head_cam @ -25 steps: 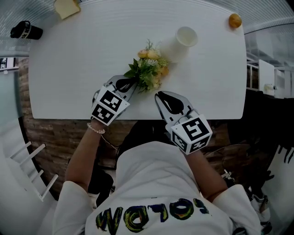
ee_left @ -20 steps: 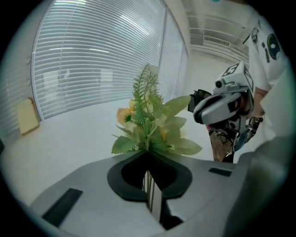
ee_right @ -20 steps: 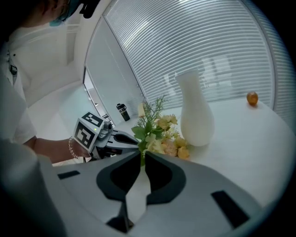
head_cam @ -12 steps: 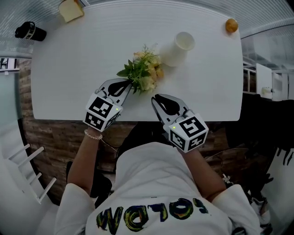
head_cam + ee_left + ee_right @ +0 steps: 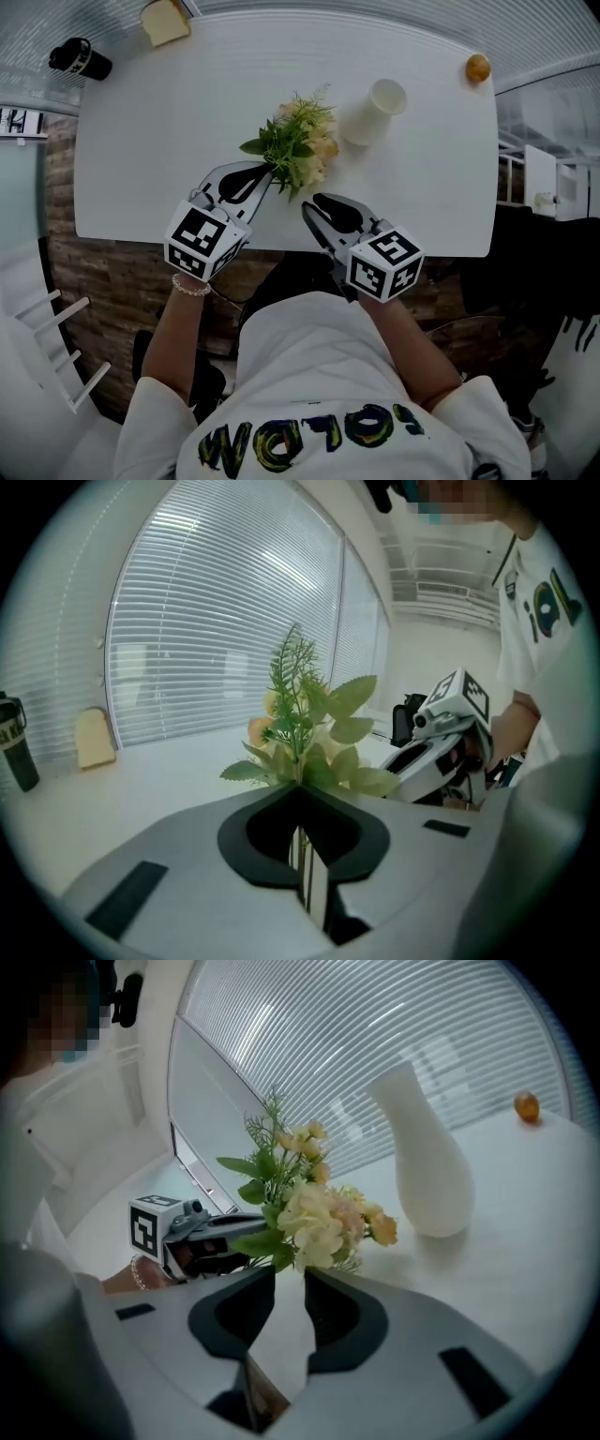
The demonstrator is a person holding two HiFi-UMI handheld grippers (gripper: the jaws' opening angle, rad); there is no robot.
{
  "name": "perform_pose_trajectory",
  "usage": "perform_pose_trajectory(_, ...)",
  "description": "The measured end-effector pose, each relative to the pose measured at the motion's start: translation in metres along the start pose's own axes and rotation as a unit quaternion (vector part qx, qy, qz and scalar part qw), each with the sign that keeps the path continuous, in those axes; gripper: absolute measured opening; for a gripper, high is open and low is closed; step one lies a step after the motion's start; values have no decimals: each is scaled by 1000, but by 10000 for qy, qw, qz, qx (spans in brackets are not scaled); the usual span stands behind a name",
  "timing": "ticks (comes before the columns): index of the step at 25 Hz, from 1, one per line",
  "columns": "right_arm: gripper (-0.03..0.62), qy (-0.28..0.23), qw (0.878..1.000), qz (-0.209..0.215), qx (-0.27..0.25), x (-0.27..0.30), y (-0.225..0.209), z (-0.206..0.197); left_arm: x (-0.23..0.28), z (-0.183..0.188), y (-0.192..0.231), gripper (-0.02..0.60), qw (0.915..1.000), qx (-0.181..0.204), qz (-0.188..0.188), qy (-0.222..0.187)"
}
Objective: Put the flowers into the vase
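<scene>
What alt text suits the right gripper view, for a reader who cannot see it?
The right gripper, whose jaws have just been opening and are empty, points at flowers held by the left gripper. A white vase stands upright on the table beyond, to the right.

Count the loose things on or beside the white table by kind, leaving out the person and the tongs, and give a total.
Bunch of flowers: 1
Vase: 1
Round orange thing, perhaps a fruit: 1
Pale yellow slice, perhaps bread: 1
Dark bottle: 1
Total: 5
</scene>
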State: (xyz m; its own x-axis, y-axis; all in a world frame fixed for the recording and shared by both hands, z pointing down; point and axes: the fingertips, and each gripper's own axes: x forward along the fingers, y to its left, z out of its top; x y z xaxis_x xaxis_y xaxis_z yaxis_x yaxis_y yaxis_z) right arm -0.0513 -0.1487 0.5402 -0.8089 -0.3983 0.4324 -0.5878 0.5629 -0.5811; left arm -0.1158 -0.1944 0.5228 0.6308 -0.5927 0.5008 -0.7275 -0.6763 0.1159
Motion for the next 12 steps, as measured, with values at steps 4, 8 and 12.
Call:
perform_pose_trajectory(4, 125, -229, 9968, 426, 631, 4, 14, 15, -13, 26, 2, 15, 9996, 13, 22, -290)
perform_pose_trajectory(8, 147, -660, 9791, 982, 1653, 1, 20, 38, -21, 57, -5, 15, 9981, 14, -73, -610)
perform_pose_trajectory(12, 167, -1085, 9570, 1398, 2300, -5, 23, 65, -28, 87, -11, 15, 9957, 38, -140, -916)
